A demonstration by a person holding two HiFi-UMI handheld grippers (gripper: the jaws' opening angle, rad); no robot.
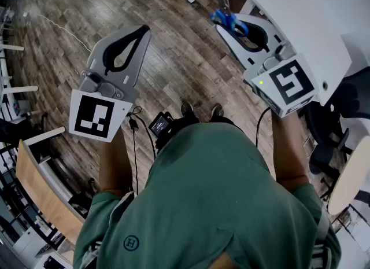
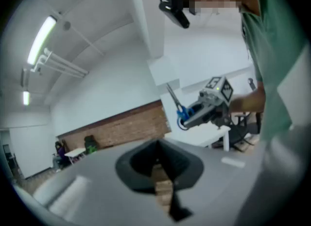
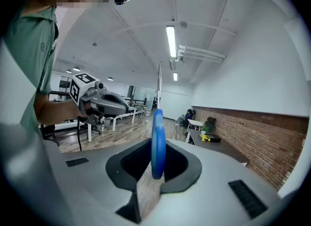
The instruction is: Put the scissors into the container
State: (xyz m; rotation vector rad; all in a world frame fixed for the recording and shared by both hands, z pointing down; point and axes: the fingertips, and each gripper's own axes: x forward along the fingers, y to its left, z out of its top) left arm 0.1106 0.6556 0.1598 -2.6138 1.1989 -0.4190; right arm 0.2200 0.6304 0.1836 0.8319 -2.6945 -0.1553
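- Your right gripper [image 1: 222,25] has its jaws clamped on the blue handles of the scissors [image 1: 230,20]. It holds them in the air just beside the edge of the white table [image 1: 300,13], with the grey blades pointing away from you.
- In the right gripper view the handle shows edge-on as a single blue band. The second loop is hidden behind it, and the blade is only a thin line.
- Your left gripper [image 1: 140,31] has its jaws together with nothing between them. It is raised well apart from the table, over the wooden floor [image 1: 173,59].
- The left gripper view is soft. In it the scissors are a small blue-and-grey shape near the table.
- Your hands are hidden under the marker cubes [image 1: 95,114]; only your forearms [image 1: 115,164] show.
- The cubes carry black-and-white square patterns. Your green shirt [image 1: 219,204] has a small round emblem [image 1: 132,242] that looks like an H.
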